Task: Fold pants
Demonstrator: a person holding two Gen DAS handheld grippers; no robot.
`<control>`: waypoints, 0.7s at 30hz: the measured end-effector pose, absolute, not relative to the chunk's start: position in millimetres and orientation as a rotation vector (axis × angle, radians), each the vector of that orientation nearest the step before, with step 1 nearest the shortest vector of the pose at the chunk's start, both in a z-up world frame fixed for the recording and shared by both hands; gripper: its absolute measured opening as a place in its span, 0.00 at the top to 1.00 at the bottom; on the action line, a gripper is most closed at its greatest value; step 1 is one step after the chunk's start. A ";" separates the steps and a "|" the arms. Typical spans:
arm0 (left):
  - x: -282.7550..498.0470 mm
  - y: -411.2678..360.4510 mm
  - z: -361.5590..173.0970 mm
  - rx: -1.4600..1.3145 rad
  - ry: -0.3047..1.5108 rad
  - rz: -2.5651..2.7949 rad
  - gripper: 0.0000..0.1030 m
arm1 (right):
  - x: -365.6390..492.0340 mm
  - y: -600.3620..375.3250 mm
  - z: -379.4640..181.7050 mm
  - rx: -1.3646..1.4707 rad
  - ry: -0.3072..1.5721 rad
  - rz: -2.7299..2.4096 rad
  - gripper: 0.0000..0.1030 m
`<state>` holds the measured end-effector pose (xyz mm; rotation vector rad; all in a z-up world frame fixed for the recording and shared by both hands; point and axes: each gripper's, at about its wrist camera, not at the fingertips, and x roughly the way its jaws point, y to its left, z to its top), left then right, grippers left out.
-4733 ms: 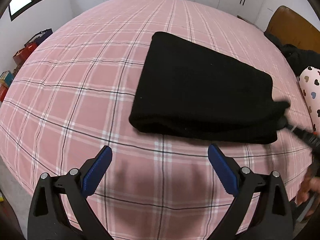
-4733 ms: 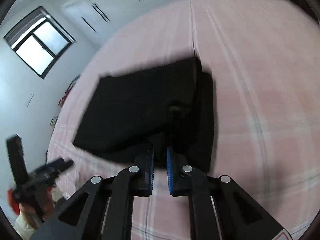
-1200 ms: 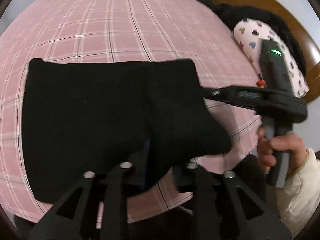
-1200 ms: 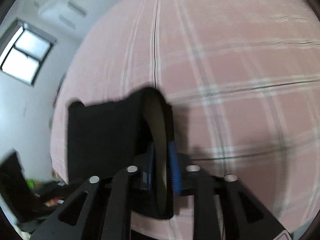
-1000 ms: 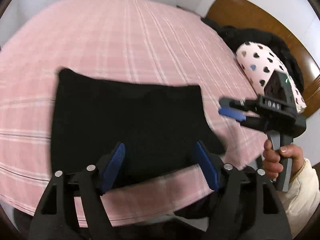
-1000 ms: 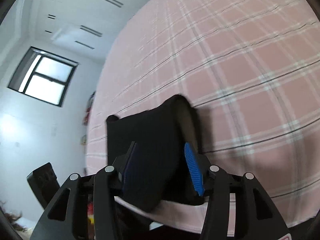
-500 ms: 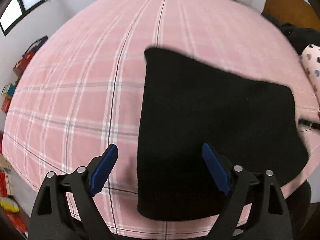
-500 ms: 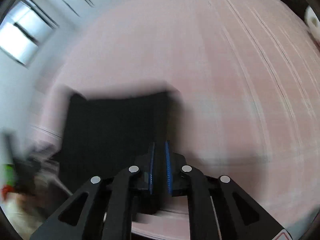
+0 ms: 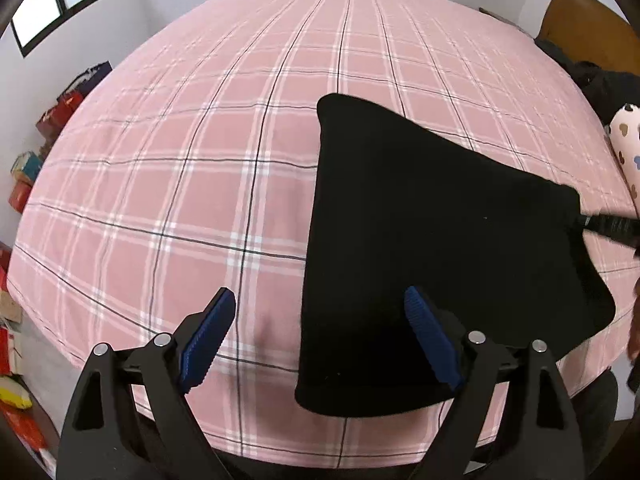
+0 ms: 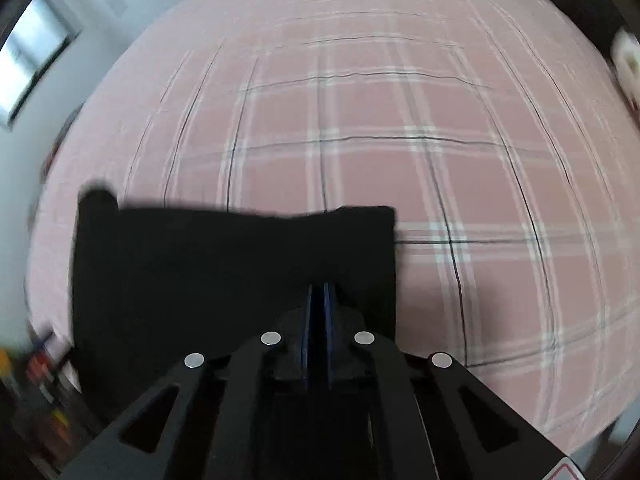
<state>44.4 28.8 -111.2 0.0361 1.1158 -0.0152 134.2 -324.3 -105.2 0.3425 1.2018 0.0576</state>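
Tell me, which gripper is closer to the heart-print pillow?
Right. The right gripper sits at the black pants' edge just below the pillow; the left gripper hangs over the pants' far side.

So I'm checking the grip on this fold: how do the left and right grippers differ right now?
The left gripper has its jaws spread wide, while the right gripper has its jaws pressed together. The left holds nothing, one pad over the bedsheet and the other over the pants; the right is over the pants' edge, and whether it pinches cloth I cannot tell. Both have blue pads and point down at the bed.
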 end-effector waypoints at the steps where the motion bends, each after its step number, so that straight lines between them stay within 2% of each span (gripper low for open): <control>1: 43.0 27.8 -108.9 0.044 1.113 -0.014 0.18 | 130.3 -318.2 -89.9 0.352 1.158 0.084 0.91; 5: 42.6 28.6 -105.5 0.076 1.107 0.004 0.17 | 133.0 -275.1 -72.1 0.252 1.169 0.226 0.91; 7: 42.6 29.5 -104.0 0.092 1.108 0.015 0.17 | 147.5 -270.8 -92.2 0.170 1.207 0.170 0.92; 8: 41.5 30.5 -102.5 0.104 1.105 0.026 0.17 | 158.1 -279.2 -110.7 0.166 1.258 0.110 0.97; 10: 38.9 35.2 -102.5 0.106 1.108 0.033 0.17 | 167.9 -299.9 -125.6 0.282 1.304 0.082 1.00; 12: 36.9 40.2 -100.4 0.099 1.114 0.028 0.17 | 165.5 -305.5 -111.0 0.326 1.266 0.055 1.00; 13: 35.8 43.0 -99.5 0.103 1.110 0.035 0.17 | 163.3 -302.2 -99.7 0.306 1.240 0.060 0.97; 14: 35.3 45.4 -99.3 0.106 1.108 0.040 0.17 | 160.8 -284.6 -83.4 0.263 1.212 0.110 0.88; 17: 35.3 53.4 -100.6 0.094 1.117 0.044 0.17 | 157.4 -228.7 -62.9 0.196 1.212 0.277 0.89; 21: 30.8 64.0 -100.0 0.084 1.130 0.062 0.16 | 178.5 -149.8 -70.1 0.131 1.257 0.420 0.89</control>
